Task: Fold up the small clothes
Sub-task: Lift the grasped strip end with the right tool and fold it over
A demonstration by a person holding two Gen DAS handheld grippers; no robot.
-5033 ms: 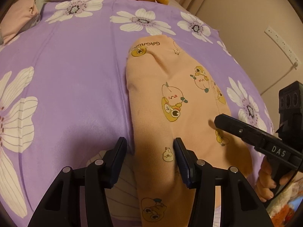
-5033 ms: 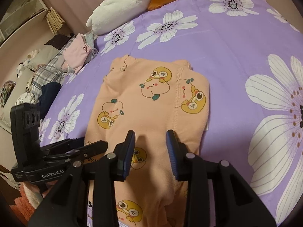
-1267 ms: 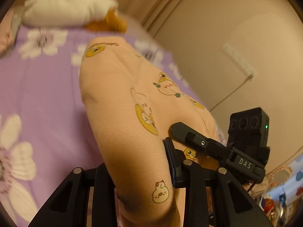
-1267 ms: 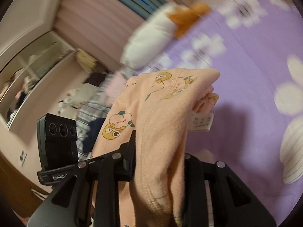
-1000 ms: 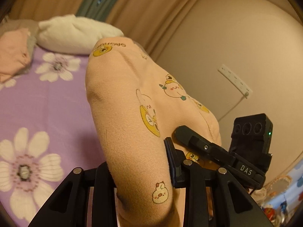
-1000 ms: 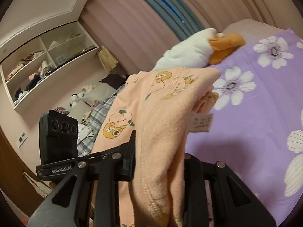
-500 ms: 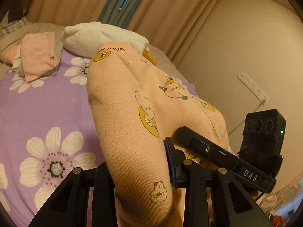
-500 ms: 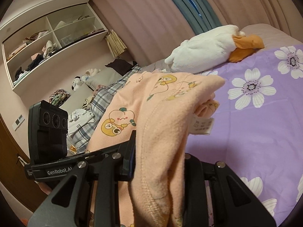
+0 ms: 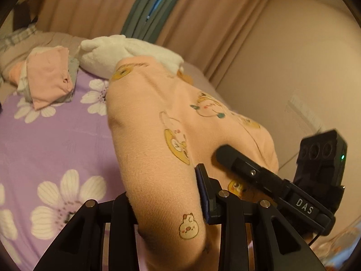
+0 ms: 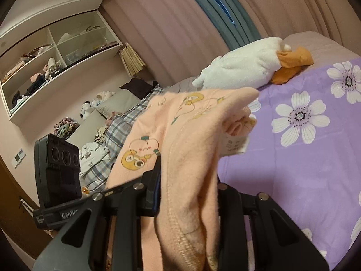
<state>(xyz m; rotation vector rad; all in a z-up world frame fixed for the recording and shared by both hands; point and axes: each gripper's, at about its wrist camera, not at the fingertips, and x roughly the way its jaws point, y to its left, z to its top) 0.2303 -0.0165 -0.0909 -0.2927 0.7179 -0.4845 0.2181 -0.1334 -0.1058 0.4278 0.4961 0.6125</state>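
1. The left gripper (image 9: 165,192) has its fingers closed on a folded peach garment (image 9: 158,140); the cloth bulges up between them and hides the left-hand pad, while the blue-edged right-hand pad presses its side.
2. The right gripper (image 10: 188,187) likewise has its fingers clamped on the same garment, whose stitched hem hangs down between them towards the camera.
3. In the left wrist view the right gripper lies just right of the fingers, its black tip laid on the cloth.
4. Beyond both pairs of fingers the garment stretches forward, lifted clear of the bed (image 10: 293,169); cartoon prints cover it, and a white care label (image 10: 234,145) dangles from its right edge in the right wrist view.
5. Under and to the sides of the fingers lies the purple bedspread with white flowers.
6. Further ahead, left of the left gripper's fingers, sits a pile of folded pink clothes (image 9: 48,83).
7. Ahead of that a white plush toy (image 10: 246,65) with an orange end rests at the head of the bed.
8. Farthest off hang curtains (image 9: 108,9); wall shelves (image 10: 52,52) stand far left of the right gripper's fingers.
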